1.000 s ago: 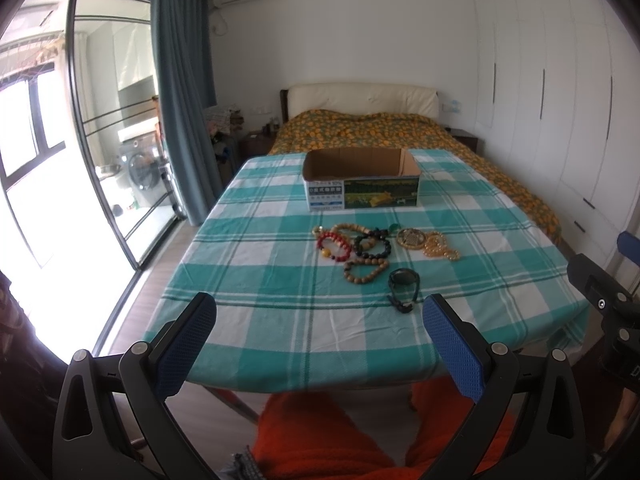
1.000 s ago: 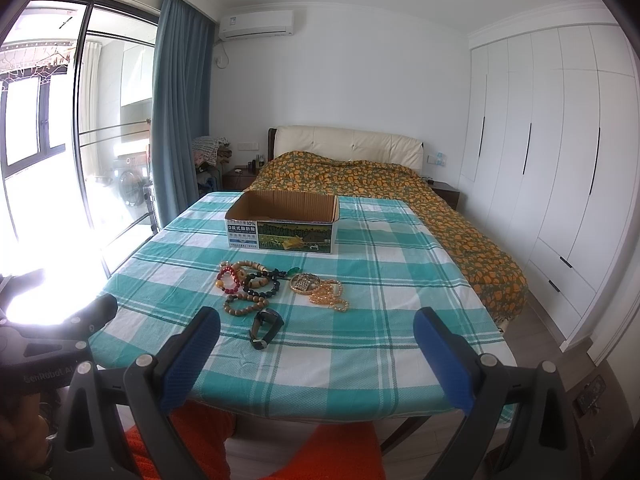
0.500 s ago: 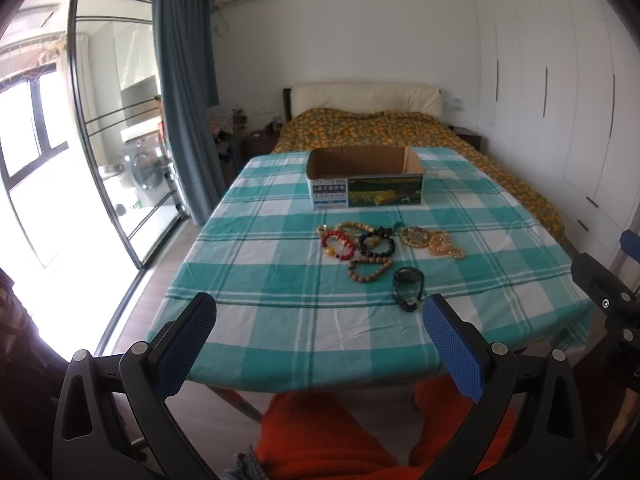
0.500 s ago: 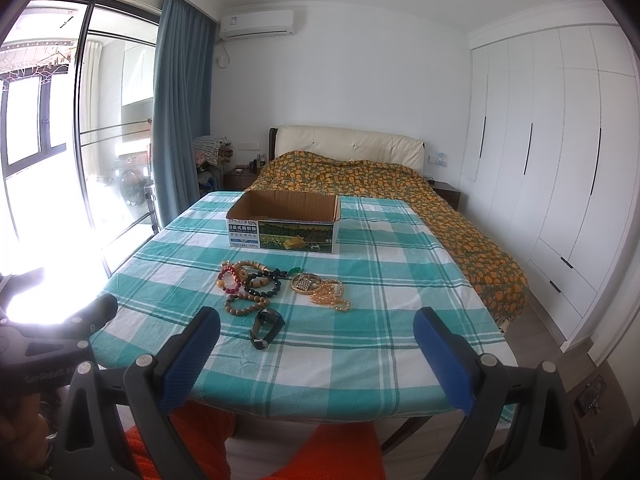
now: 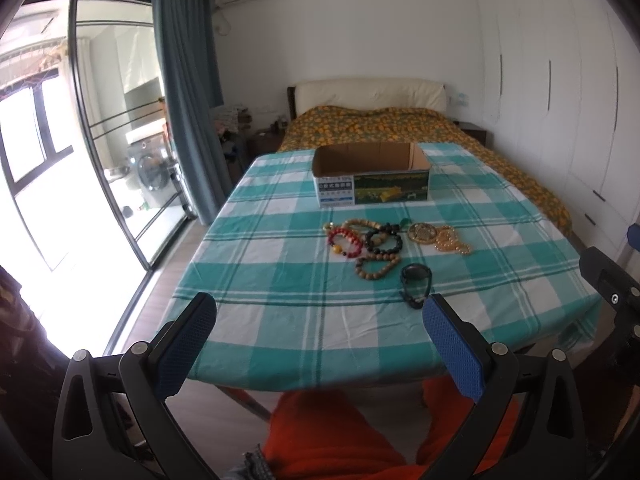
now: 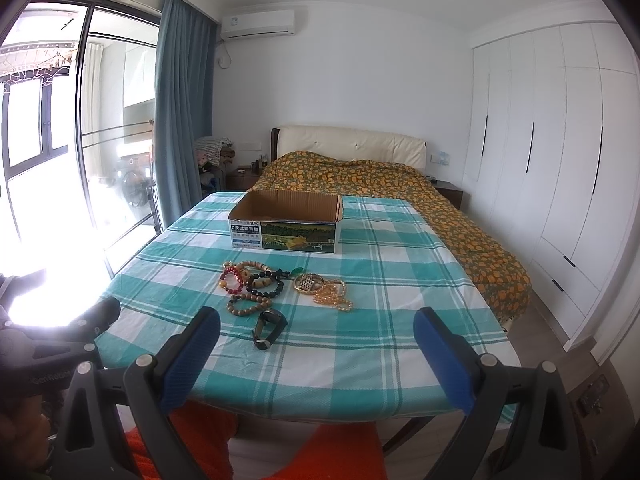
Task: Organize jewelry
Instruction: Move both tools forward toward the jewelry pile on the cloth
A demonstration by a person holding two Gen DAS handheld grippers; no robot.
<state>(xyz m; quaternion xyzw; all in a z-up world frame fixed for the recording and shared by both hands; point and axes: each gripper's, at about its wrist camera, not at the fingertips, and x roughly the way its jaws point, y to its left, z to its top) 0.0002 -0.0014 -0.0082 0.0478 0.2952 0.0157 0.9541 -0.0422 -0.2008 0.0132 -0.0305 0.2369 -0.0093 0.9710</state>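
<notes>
Presently, as found:
Left gripper (image 5: pixel 320 332): spread wide, empty, held off the near edge of the table, above orange-clad legs (image 5: pixel 340 432)
Right gripper (image 6: pixel 316 344): likewise spread wide, gripping nothing, at the same near edge
Table (image 5: pixel 260 280): covered in a teal and white check cloth
Jewelry cluster (image 5: pixel 394 240): lying on the cloth beyond both grippers, touched by neither; ahead and slightly right of centre in the left view, ahead and left of centre in the right view
Red bead bracelet (image 5: pixel 345 240): at the cluster's left
Black bead bracelet (image 5: pixel 384 240): just beside the red one
Wooden bead bracelet (image 5: pixel 378 267): nearer the grippers
Gold pieces (image 5: pixel 438 238): at the cluster's right
Black watch (image 5: pixel 416 280): nearest item, close to the left gripper's right fingertip in the left view
Cardboard box (image 5: pixel 372 176): open-topped, behind the cluster, apart from it
Contents of box: cannot tell
</notes>
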